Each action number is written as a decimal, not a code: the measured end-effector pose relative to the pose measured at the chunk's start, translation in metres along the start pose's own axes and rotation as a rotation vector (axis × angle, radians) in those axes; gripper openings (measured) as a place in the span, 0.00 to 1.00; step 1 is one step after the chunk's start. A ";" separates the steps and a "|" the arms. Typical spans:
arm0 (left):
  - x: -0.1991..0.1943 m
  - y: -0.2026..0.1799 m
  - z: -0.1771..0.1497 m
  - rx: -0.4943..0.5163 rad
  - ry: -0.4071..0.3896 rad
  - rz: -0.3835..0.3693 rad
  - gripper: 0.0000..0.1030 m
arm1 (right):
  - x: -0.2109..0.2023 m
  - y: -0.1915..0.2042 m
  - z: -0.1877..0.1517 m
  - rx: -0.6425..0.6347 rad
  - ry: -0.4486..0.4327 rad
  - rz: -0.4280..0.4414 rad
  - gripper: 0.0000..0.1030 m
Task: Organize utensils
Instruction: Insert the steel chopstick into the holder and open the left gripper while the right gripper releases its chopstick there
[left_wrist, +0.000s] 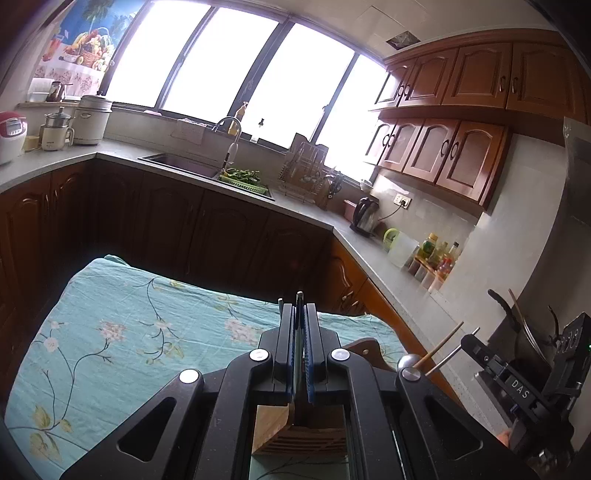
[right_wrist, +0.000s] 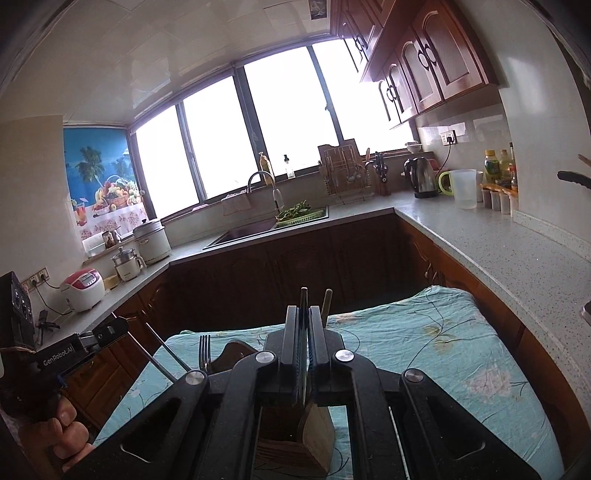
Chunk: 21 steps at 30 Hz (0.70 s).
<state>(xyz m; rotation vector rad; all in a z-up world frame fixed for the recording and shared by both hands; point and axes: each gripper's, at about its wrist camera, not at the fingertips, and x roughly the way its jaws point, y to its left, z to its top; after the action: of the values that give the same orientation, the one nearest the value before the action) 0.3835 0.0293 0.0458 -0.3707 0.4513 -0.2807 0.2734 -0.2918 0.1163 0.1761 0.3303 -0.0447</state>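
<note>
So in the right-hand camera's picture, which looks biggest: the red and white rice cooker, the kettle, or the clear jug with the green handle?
As they look in that view, largest first:
1. Rice cooker
2. Kettle and jug: too alike to rank.
The cooker also sits nearer the camera, so its true size is unsure.

Bright bay windows (right_wrist: 280, 122) above sink (right_wrist: 240, 232); grey countertop (right_wrist: 498, 240) wraps three walls; brown wooden cabinets (left_wrist: 443, 155) above and below; white tiled walls (left_wrist: 480, 258)

Kettle (right_wrist: 421, 177) near clear jug (right_wrist: 463, 188); green basket (left_wrist: 245, 182) beside sink (left_wrist: 181, 164); rice cooker (right_wrist: 83, 290) apart.
</note>
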 end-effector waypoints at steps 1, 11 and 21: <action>0.005 0.000 -0.002 -0.002 0.008 0.002 0.02 | 0.003 -0.001 -0.002 0.004 0.009 0.000 0.04; 0.029 0.011 0.007 -0.009 0.047 -0.005 0.03 | 0.014 -0.009 -0.008 0.028 0.050 0.004 0.05; 0.023 0.018 0.002 -0.002 0.056 -0.006 0.03 | 0.017 -0.013 -0.007 0.048 0.070 0.007 0.05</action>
<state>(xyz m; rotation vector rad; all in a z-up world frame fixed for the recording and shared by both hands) 0.4077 0.0378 0.0313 -0.3672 0.5057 -0.2973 0.2862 -0.3035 0.1018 0.2269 0.3984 -0.0396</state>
